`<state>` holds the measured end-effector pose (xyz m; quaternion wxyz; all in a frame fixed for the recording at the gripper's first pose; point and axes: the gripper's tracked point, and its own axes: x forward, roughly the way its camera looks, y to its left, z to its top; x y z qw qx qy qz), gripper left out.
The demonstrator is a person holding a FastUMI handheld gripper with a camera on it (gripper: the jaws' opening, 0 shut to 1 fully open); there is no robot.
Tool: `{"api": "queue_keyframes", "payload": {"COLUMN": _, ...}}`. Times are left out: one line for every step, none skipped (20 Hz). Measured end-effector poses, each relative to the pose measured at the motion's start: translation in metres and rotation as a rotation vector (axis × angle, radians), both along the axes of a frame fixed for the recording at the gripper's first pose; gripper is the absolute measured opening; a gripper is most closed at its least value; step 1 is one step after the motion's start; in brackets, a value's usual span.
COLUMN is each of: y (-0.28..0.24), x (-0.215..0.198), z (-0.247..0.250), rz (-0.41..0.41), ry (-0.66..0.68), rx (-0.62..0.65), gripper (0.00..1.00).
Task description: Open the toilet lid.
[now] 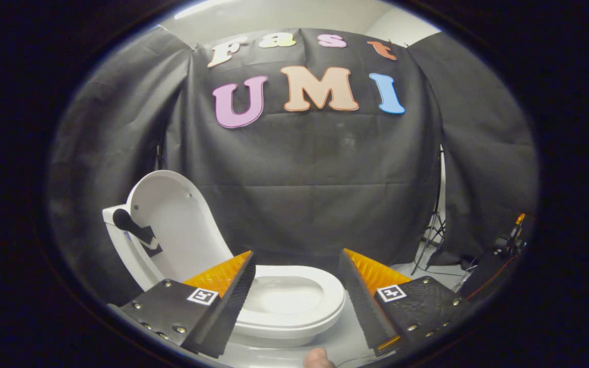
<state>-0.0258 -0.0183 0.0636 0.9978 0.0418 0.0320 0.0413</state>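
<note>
A white toilet (294, 317) sits low, just ahead of my fingers. Its lid (172, 225) stands raised, leaning back to the left above the bowl. The seat ring (320, 306) lies down around the bowl. A dark handle-like part (133, 227) sticks out by the lid's left edge. My gripper (297, 258) is open, its fingers spread wide on either side of the seat with nothing between them and not touching the lid.
Black cloth (299, 194) hangs as a wall right behind the toilet. A light stand's legs (430, 235) and some gear with cables (504, 245) sit on the floor at the right. A fingertip (317, 358) shows below, between the fingers.
</note>
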Motion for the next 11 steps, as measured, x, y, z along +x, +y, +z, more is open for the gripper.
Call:
{"api": "queue_keyframes", "payload": {"y": 0.004, "x": 0.002, "z": -0.006, "rz": 0.006, "ry": 0.013, "rx": 0.009, "gripper": 0.97}}
{"api": "queue_keyframes", "payload": {"y": 0.01, "x": 0.003, "z": -0.012, "rz": 0.013, "ry": 0.028, "rx": 0.016, "gripper": 0.97}}
{"api": "queue_keyframes", "payload": {"y": 0.015, "x": 0.004, "z": -0.017, "rz": 0.017, "ry": 0.04, "rx": 0.017, "gripper": 0.97}}
{"api": "queue_keyframes", "payload": {"y": 0.02, "x": 0.005, "z": -0.02, "rz": 0.026, "ry": 0.049, "rx": 0.015, "gripper": 0.97}}
{"api": "queue_keyframes", "payload": {"y": 0.028, "x": 0.006, "z": -0.023, "rz": 0.038, "ry": 0.055, "rx": 0.005, "gripper": 0.97}}
{"api": "queue_keyframes", "payload": {"y": 0.033, "x": 0.007, "z": -0.025, "rz": 0.044, "ry": 0.057, "rx": -0.012, "gripper": 0.97}}
{"api": "queue_keyframes", "payload": {"y": 0.038, "x": 0.007, "z": -0.025, "rz": 0.049, "ry": 0.052, "rx": -0.037, "gripper": 0.97}}
{"api": "queue_keyframes", "payload": {"y": 0.042, "x": 0.007, "z": -0.024, "rz": 0.052, "ry": 0.043, "rx": -0.063, "gripper": 0.97}}
{"api": "queue_keyframes", "payload": {"y": 0.045, "x": 0.007, "z": -0.024, "rz": 0.053, "ry": 0.035, "rx": -0.082, "gripper": 0.97}}
{"api": "queue_keyframes", "payload": {"y": 0.046, "x": 0.007, "z": -0.025, "rz": 0.055, "ry": 0.033, "rx": -0.092, "gripper": 0.97}}
{"api": "queue_keyframes", "payload": {"y": 0.048, "x": 0.006, "z": -0.026, "rz": 0.058, "ry": 0.034, "rx": -0.091, "gripper": 0.97}}
